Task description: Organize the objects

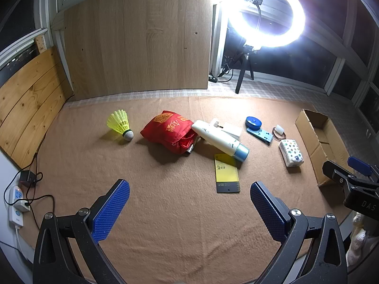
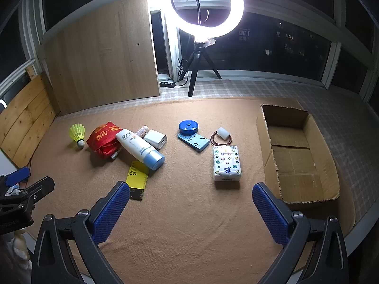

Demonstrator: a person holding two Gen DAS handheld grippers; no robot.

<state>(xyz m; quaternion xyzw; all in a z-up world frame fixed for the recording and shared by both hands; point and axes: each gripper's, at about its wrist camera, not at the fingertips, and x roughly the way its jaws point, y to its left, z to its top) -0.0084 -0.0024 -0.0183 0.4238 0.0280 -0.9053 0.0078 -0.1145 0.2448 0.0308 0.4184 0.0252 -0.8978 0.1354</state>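
Loose items lie across a tan cloth: a yellow shuttlecock (image 1: 119, 126) (image 2: 78, 134), a red pouch (image 1: 169, 134) (image 2: 104, 138), a white tube with a blue cap (image 1: 220, 140) (image 2: 139, 148), a yellow-and-black card (image 1: 227, 173) (image 2: 137, 179), a white charger (image 2: 155, 139), a blue round tape on a blue card (image 1: 257, 129) (image 2: 191, 136), a tissue pack (image 1: 291, 153) (image 2: 226, 162) and an open cardboard box (image 1: 317, 139) (image 2: 298, 153). My left gripper (image 1: 189, 209) hovers open over bare cloth near the front. My right gripper (image 2: 190, 213) is open too, short of the tissue pack.
A ring light on a tripod (image 2: 201, 7) stands at the back beside a wooden panel (image 1: 137, 37). A power strip with cables (image 1: 17, 201) lies at the left edge. A small white block with a red band (image 2: 222, 135) sits behind the tissue pack.
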